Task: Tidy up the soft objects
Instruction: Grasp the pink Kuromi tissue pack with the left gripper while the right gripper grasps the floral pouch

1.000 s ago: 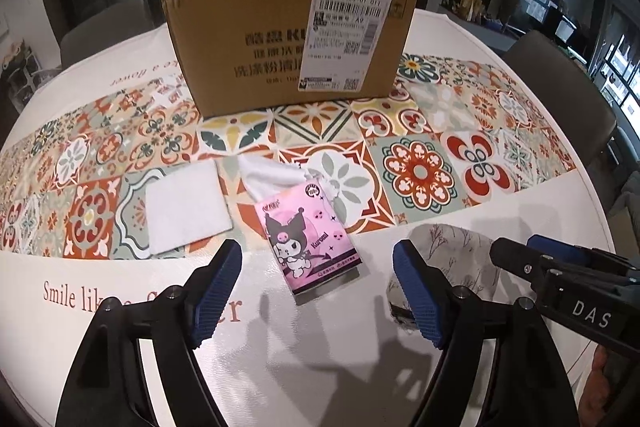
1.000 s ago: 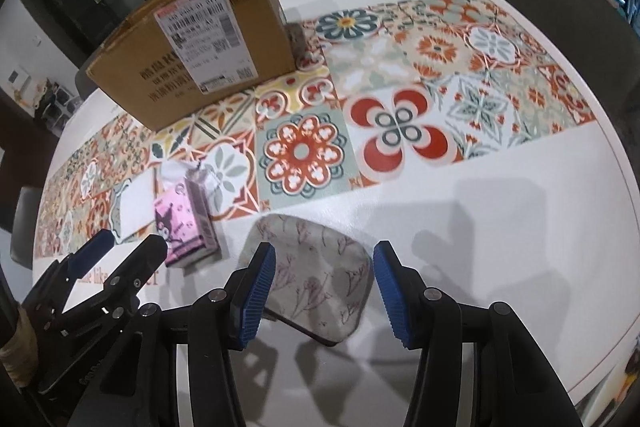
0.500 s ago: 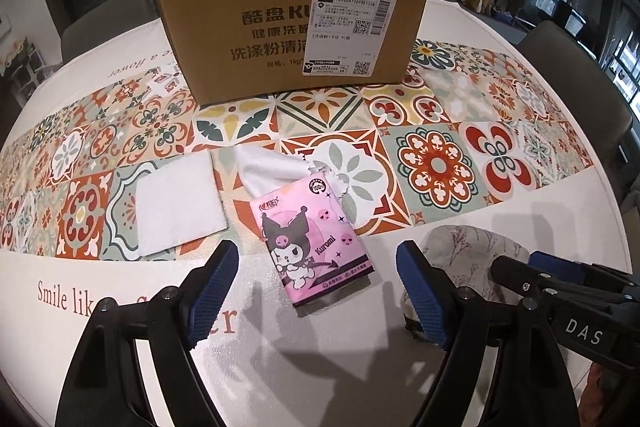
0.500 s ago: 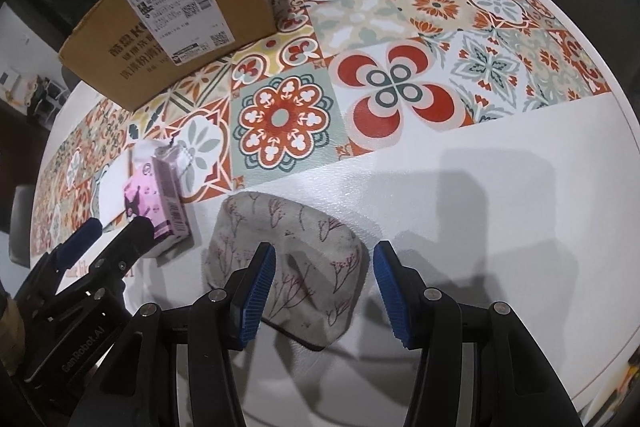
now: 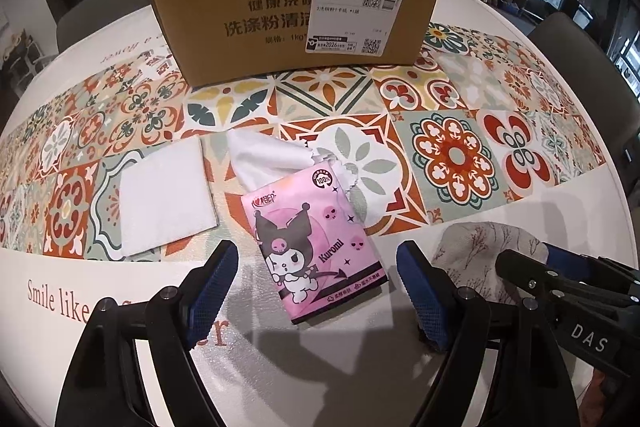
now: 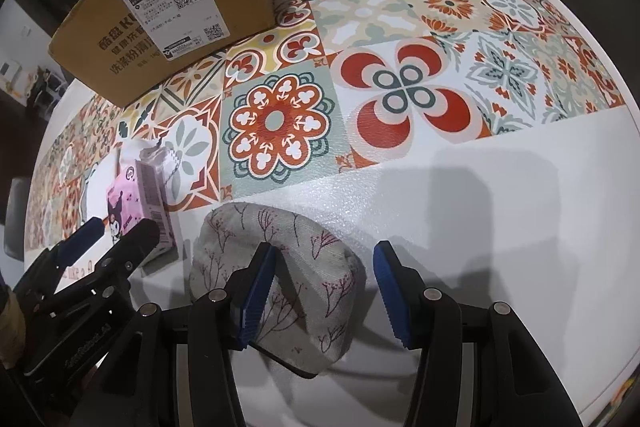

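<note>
A: What lies between the blue ribbed pads of the left gripper (image 5: 318, 283)?

B: A pink plastic tissue pack (image 5: 314, 247), flat and glossy, in the lower middle of the left wrist view. The jaws stand wide apart on either side of it and touch nothing. The pack shows a cartoon figure, the word "Kuromi" and a round "100%" mark, and a white tissue (image 5: 264, 159) sticks out of its top end, thin and creased.

A: And the right gripper (image 6: 322, 287)?

B: Its jaws are parted too. In the right wrist view, at the lower middle, they straddle one end of a soft padded cushion (image 6: 280, 259), grey woven cloth printed with dark red twigs, rounded at the corners. The left pad sits over the cloth; whether it presses on it cannot be told. The right pad stands clear, above bare tablecloth.

A: What else is soft there?

B: A white square napkin (image 5: 166, 195), matte and flat, at the middle left of the left wrist view, just beside the pack.

A: Any other writing?

B: The tablecloth (image 5: 452, 155), textured vinyl with a band of ornate tile patterns, reads "Smile like" at the lower left. The corrugated cardboard box (image 5: 288, 3) at the top centre carries Chinese print and a white shipping label with "340 C403-01 011" and "A9". The right gripper's arm shows "DAS".
</note>
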The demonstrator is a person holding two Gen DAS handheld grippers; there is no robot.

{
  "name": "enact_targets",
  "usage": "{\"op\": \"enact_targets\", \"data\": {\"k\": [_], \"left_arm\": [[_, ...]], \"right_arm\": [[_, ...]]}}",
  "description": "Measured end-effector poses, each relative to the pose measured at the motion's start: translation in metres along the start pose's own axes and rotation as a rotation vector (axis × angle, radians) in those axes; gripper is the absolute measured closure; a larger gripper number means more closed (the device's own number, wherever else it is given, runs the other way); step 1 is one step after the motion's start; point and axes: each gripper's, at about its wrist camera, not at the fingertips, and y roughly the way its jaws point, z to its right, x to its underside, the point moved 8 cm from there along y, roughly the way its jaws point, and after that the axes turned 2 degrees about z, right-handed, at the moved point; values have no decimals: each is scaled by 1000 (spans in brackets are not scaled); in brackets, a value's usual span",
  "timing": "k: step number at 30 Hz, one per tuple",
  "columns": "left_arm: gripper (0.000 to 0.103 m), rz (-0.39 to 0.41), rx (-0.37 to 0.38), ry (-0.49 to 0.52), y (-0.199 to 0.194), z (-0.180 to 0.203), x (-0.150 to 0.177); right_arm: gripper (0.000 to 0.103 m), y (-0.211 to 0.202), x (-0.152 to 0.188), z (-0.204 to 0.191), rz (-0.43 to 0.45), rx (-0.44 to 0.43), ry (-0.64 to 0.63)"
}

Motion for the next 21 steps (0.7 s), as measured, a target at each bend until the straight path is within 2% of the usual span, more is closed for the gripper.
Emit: {"op": "enact_targets", "data": {"k": [3, 7, 12, 13, 21], "left_arm": [[22, -2, -8, 7, 3, -1, 0], [23, -2, -11, 12, 5, -2, 1], [39, 0, 2, 29, 4, 1, 2], [39, 1, 2, 30, 4, 1, 2], [42, 15, -2, 46, -3, -1, 5]], "right_arm": [[52, 0, 0, -2, 3, 10, -17], [66, 0, 0, -5, 11, 11, -41], [81, -1, 0, -5, 18, 21, -54], [83, -2, 0, -5, 20, 19, -56], [86, -12, 2, -14, 37, 1, -71]]}}
